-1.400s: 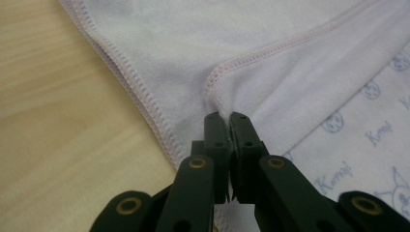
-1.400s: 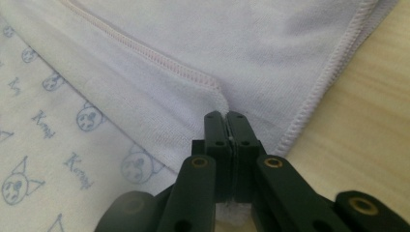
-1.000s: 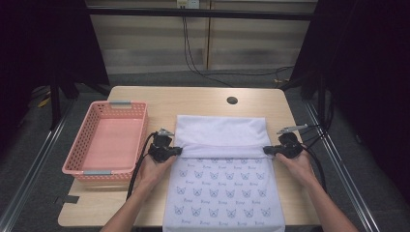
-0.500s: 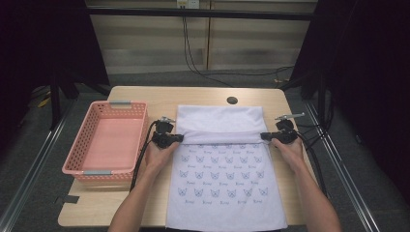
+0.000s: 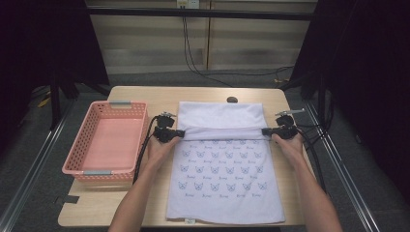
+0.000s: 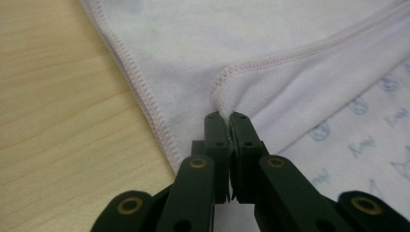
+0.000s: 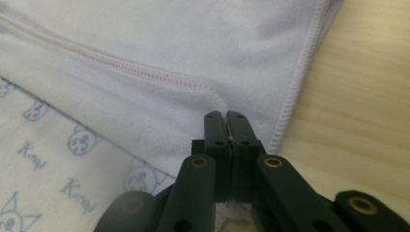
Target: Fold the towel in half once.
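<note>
Printed towel (image 5: 225, 181), flat on table (image 5: 140, 94) right of pink basket (image 5: 104, 140), long axis near-to-far; left gripper (image 5: 180, 132) and right gripper (image 5: 264, 131) each clamped on one corner of the folded edge, the remaining printed length lying nearward.

towel (image 5: 225, 183) flat on surface (image 5: 121, 208), far part folded back toward person. left claw (image 5: 180, 132) at fold's left end, right claw (image 5: 265, 131) at fold's right end; fold line runs between them. basket (image 5: 107, 140) on surface, just left of left claw, beside towel's left edge. small round plug (image 5: 232, 100) on surface beyond claws, past towel's far edge. bare surface right of right claw.
</note>
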Demonstrator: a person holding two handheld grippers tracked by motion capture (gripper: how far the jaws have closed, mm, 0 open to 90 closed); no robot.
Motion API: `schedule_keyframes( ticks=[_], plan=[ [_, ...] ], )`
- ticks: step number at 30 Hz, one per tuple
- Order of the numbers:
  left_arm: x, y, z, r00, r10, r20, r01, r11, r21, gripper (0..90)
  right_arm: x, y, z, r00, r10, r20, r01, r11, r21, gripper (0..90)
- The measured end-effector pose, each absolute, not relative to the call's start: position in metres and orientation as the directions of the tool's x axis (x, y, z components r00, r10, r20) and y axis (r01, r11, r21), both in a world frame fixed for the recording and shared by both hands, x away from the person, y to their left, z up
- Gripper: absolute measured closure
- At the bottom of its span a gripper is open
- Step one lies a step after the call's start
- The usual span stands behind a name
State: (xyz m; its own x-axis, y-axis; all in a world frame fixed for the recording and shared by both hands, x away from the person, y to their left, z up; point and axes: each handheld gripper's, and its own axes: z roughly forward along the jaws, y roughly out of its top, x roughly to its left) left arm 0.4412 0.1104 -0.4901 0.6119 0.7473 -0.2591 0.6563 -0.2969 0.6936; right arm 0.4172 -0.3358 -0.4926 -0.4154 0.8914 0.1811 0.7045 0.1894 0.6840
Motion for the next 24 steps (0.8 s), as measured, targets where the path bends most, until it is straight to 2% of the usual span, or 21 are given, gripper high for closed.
schedule_keyframes(
  ticks=[6,11,24],
  plan=[
    [0.428,0.118,-0.443,0.662,0.702,-0.263,0.584,-0.263,0.768,87.6,0.411,-0.345,-0.444,-0.456,0.874,0.167,0.613,0.173,0.771,89.7],
    [0.412,0.126,-0.408,0.709,0.656,-0.258,0.522,-0.242,0.817,87.6,0.392,-0.349,-0.406,-0.491,0.856,0.159,0.554,0.167,0.815,89.6],
    [0.344,0.154,-0.355,0.808,0.545,-0.227,0.397,-0.217,0.892,87.6,0.304,-0.352,-0.364,-0.606,0.782,0.149,0.451,0.183,0.873,89.6]
  ],
)
